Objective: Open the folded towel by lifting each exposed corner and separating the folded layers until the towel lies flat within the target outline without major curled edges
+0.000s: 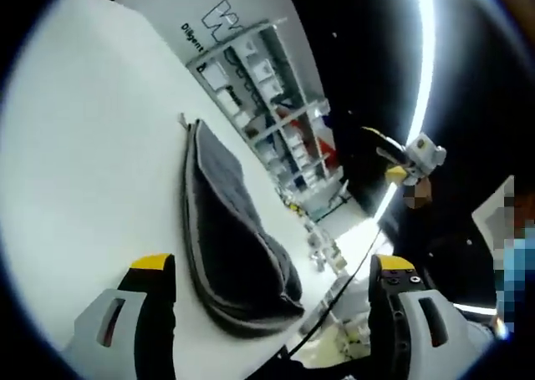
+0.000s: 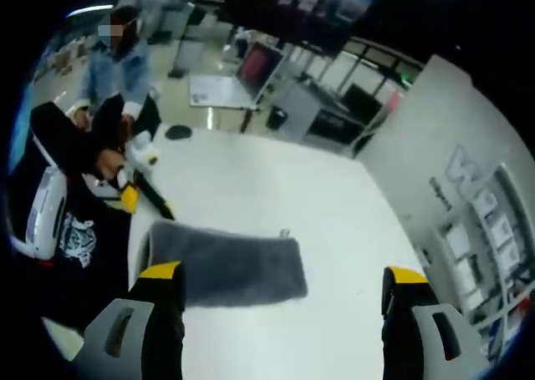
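Between the spread right claw (image 2: 280, 313) jaws lies the towel (image 2: 221, 263), untouched.

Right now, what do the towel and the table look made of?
Towel: grey terry-like cloth, matte and fuzzy, with soft stacked folds in the left gripper view. Table: smooth white top, probably laminate or painted board; faint sheen, no grain visible.

A white table (image 2: 276, 192) carries the load. A folded grey towel (image 2: 221, 267) lies flat on it near one edge, layers stacked, a small loop tag (image 1: 183, 119) sticking out at one corner onto the bare tabletop.
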Motion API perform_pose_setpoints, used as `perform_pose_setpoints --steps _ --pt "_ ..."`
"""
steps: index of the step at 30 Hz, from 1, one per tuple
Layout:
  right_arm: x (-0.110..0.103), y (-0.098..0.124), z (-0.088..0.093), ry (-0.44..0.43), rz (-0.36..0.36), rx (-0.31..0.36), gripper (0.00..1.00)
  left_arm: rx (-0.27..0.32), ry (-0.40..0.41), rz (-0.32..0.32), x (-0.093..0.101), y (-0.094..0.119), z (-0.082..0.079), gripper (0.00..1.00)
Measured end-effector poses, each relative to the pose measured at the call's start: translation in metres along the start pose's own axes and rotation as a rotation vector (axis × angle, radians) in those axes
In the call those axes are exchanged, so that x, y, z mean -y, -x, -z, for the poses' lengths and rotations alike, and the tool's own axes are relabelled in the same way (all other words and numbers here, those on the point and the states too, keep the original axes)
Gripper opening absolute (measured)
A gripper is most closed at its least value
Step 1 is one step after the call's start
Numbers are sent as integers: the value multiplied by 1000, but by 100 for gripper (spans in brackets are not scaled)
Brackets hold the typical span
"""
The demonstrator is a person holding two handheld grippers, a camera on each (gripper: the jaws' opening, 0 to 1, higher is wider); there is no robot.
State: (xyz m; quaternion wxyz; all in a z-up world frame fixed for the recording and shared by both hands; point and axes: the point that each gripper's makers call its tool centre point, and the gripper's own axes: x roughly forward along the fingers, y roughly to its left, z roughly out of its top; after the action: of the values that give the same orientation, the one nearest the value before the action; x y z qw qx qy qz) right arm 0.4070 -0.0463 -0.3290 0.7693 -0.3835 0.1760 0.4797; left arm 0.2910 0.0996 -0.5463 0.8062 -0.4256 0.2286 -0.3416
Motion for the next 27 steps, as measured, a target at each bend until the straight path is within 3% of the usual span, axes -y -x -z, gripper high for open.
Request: perform_pose_setpoints --steps 6,15,18,22,27 --pt "-4 -3 0 0 -11 7 99 -4 34 9 4 0 3 91" --pt "9 -12 -3 -35 -15 24 99 -13 73 16 5 -1 7 82" --pt "7 -17 -3 -34 -16 23 99 -23 65 2 3 1 8 76" --pt "2 -21 -5 -27 -32 33 99 -30 41 -6 -2 2 8 59" --pt "7 -23 -5 -27 -30 31 99 -41 17 -8 -2 2 9 51"
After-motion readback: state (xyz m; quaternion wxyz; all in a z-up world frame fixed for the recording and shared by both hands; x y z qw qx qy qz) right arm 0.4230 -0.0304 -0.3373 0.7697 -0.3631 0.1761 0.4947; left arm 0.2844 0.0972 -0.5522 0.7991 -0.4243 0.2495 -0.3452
